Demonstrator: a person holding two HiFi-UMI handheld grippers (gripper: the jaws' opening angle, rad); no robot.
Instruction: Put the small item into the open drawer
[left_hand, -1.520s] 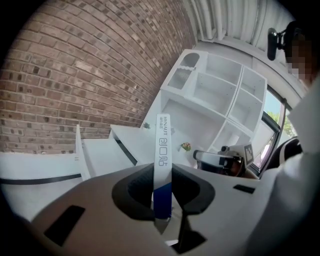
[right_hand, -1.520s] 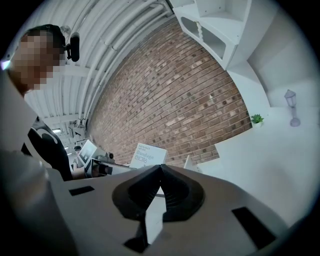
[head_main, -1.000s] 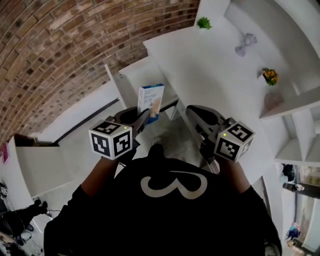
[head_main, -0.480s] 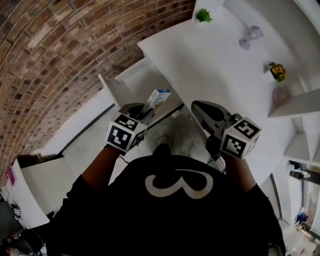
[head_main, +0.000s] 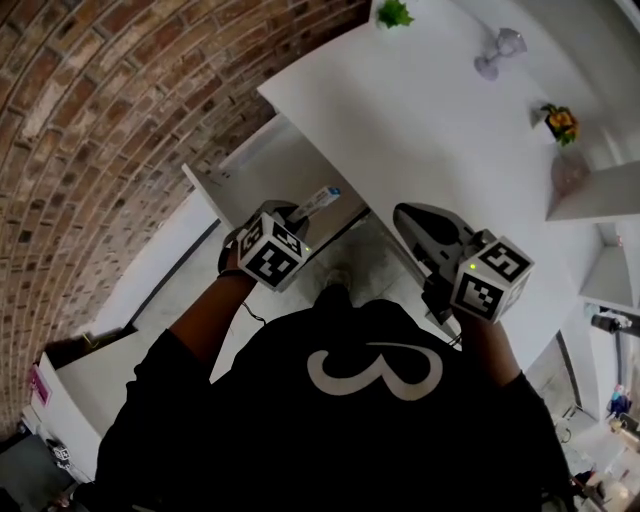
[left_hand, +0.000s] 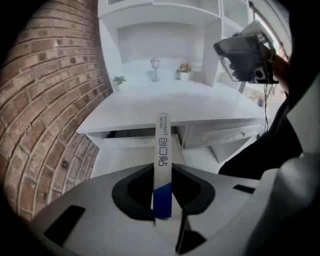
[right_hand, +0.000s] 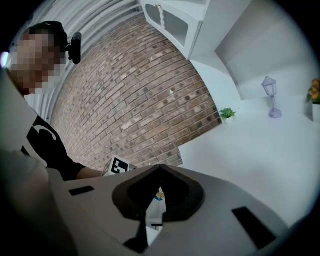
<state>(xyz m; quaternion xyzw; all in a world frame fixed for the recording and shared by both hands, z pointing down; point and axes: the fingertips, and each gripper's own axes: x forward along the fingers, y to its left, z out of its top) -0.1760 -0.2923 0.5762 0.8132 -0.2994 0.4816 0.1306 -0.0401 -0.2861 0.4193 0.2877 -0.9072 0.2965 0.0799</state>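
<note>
Left gripper view: the left gripper (left_hand: 162, 175) was clamped on the slim blue-and-white box (left_hand: 162, 142). The box sat edge-on, its long axis running straight ahead from the jaws. Below and ahead lay the open drawer (left_hand: 120, 157), with bare floor showing left of the box. The desktop (left_hand: 150, 102) overhung the drawer's far edge. The right gripper (right_hand: 159, 169) was closed on nothing.

You are looking down at a white desk (head_main: 420, 130) carrying a green plant (head_main: 394, 13), a small lantern (head_main: 497, 52) and potted flowers (head_main: 562, 122).
</note>
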